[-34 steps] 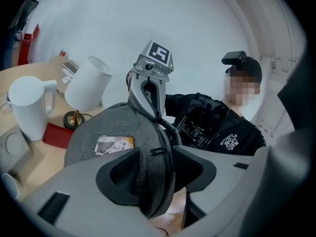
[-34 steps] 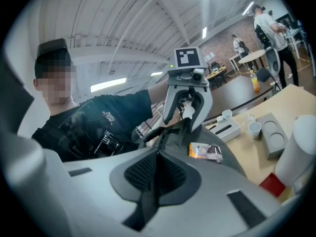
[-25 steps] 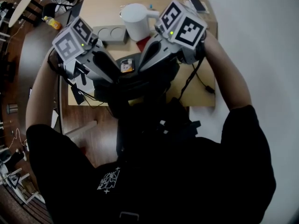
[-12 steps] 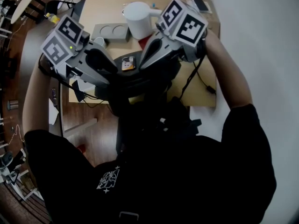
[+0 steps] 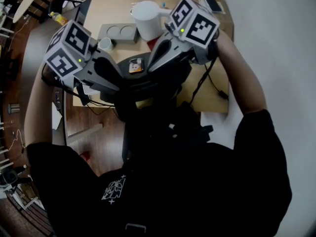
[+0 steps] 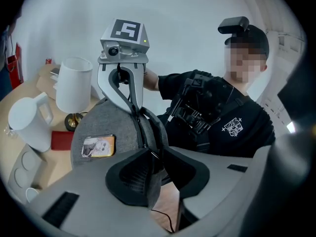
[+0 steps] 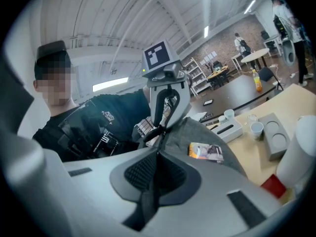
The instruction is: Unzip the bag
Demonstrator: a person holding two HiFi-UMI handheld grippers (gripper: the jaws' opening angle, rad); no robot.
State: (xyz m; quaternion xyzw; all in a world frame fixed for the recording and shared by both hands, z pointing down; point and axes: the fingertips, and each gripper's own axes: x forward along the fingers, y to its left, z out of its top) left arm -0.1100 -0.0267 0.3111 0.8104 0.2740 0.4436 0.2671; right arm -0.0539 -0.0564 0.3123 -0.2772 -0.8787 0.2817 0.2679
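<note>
A dark grey felt bag [image 5: 148,85] with a picture patch [image 5: 135,66] stands at the table's near edge between both grippers. Its zipper [image 6: 141,130] runs over the top from one gripper to the other. My left gripper [image 6: 157,154] holds the near end of that zipper. Its jaws have just been closing, and grey bag fabric sits between the pads, which touch it. My right gripper [image 7: 157,156] is shut on a thin grey strip of the bag at the opposite end. In the head view the left gripper [image 5: 121,85] and right gripper [image 5: 148,73] meet over the bag.
On the wooden table [image 5: 103,6] behind the bag stand a white pitcher [image 5: 145,19], a grey two-hole tray [image 5: 118,33] and a small cup [image 5: 104,44]. A phone [image 5: 210,4] lies at the far right. A black cable [image 5: 207,83] hangs off the table's right side.
The left gripper has rolled and shifted slightly to the left at the bag. The right gripper and the bag have kept still.
</note>
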